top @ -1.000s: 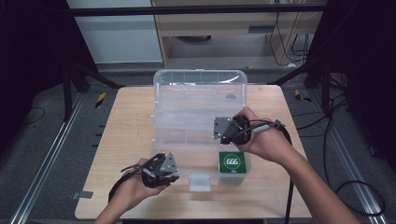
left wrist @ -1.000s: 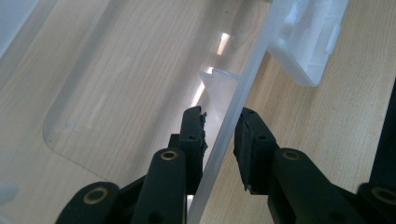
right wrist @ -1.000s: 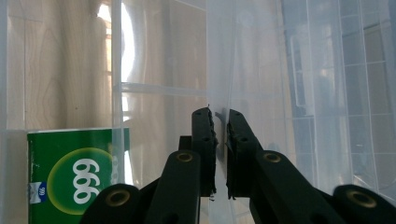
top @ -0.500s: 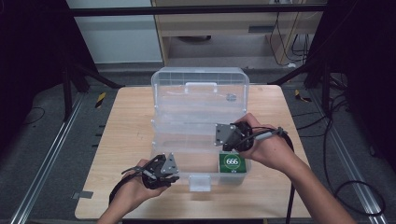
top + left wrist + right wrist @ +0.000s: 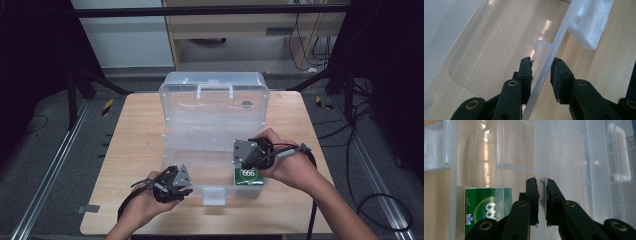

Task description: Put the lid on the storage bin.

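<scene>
Between right tongs (image 5: pixel 541 182), box wall (image 5: pixel 541 150).

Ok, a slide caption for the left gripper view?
Left hand-held gripper straddling the front wall of the clear plastic box, white latch beyond.

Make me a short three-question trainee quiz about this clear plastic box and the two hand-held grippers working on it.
1. True or false: the left gripper has its jaws on either side of the front wall of the clear plastic storage box.
2. Which thing lies inside the box at its front right corner? A) a yellow roll of tape B) a green packet C) a red mug
3. What does the right gripper pinch between its jaws?

Key
1. True: one jaw is inside the wall, the other outside.
2. B.
3. A thin clear plastic wall inside the box, just beside the green packet; the jaws are nearly together on it.
</scene>
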Motion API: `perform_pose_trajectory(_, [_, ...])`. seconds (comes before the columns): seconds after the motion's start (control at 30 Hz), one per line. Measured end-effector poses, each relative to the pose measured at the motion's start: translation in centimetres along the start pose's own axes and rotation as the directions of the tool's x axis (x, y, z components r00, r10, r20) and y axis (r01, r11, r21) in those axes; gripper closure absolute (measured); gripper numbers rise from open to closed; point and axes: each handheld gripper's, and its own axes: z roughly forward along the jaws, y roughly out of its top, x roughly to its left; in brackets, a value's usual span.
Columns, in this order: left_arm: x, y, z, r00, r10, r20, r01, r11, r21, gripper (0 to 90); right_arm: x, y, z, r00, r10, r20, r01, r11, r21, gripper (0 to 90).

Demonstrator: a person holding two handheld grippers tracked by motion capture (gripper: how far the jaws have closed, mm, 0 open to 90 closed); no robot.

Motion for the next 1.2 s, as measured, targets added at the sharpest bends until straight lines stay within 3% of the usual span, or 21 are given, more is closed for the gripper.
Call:
perform_pose_trajectory(0.43, [-0.1,0.1,0.1,1.0000,0.006,-0.006,-0.006,1.0000,-0.002,69.7,0.9,-0.3,-0.2,0.9999,0.007,-0.013,-0.007,1.000,-0.014,82.3])
perform_pose_trajectory(0.63, [-0.2,0.1,0.0,0.9991,0.026,-0.034,-0.026,0.9996,0.008,69.3,1.4,-0.4,-0.2,0.9999,0.009,-0.014,-0.009,1.000,-0.021,82.1])
perform_pose_trajectory(0.7, [-0.3,0.1,0.0,0.9996,0.018,-0.019,-0.018,0.9998,-0.002,68.9,1.5,-0.4,-0.3,0.9998,0.011,-0.017,-0.011,1.000,-0.021,82.1])
perform_pose_trajectory(0.77, [-0.5,0.0,-0.1,0.9997,0.017,-0.015,-0.017,0.9998,-0.007,62.3,1.5,-0.5,-0.3,0.9998,0.011,-0.018,-0.011,1.000,-0.022,82.0])
perform_pose_trajectory(0.9, [-1.0,0.1,-1.5,0.9997,-0.002,-0.026,0.000,0.9980,-0.064,48.7,1.6,-0.5,-0.3,0.9998,0.011,-0.018,-0.012,1.000,-0.025,81.9])
perform_pose_trajectory(0.97, [-1.3,0.1,-2.5,0.9997,-0.009,-0.023,0.006,0.9953,-0.097,48.1,1.6,-0.5,-0.3,0.9997,0.017,-0.017,-0.018,1.000,-0.025,82.0])
perform_pose_trajectory(1.2, [-1.8,-0.2,-6.3,0.9964,-0.072,0.043,0.080,0.9706,-0.227,49.7,1.9,-0.6,-0.3,0.9996,0.013,-0.023,-0.014,1.000,-0.027,82.0])
